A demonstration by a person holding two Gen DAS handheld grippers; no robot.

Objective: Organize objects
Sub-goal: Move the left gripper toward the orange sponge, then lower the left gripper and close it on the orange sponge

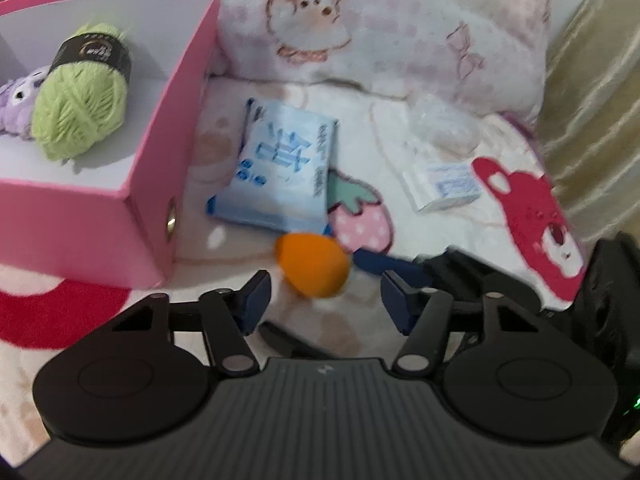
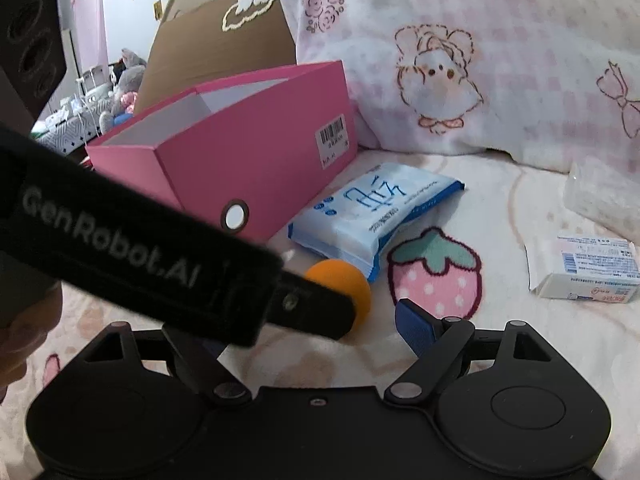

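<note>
Left gripper [image 1: 322, 292]: jaws apart, pads on either side of the orange ball but not yet pressing it; nothing held.
Right gripper [image 2: 312, 322]: jaws wide apart and empty, just beside the ball; its left finger is hidden behind the left tool's strap.
Orange ball [image 1: 314, 265]: lies on the fleece blanket [image 1: 400, 152], its near half between the left pads, touching the corner of the blue tissue pack [image 1: 280, 168].
Grip advice: centre the pads on the ball's widest part, push slightly further in, then close gently; it looks soft and round, so an off-centre pinch would likely squirt it out.
Clearance: keep the right tool back, since the two crowd one spot.
Pink box [image 1: 156, 184]: open-topped, near left, already holding green yarn [image 1: 82, 102] and a purple plush [image 1: 18, 98]; likely destination.
Farther items: small white carton [image 1: 442, 186], red phone case [image 1: 536, 236].
</note>
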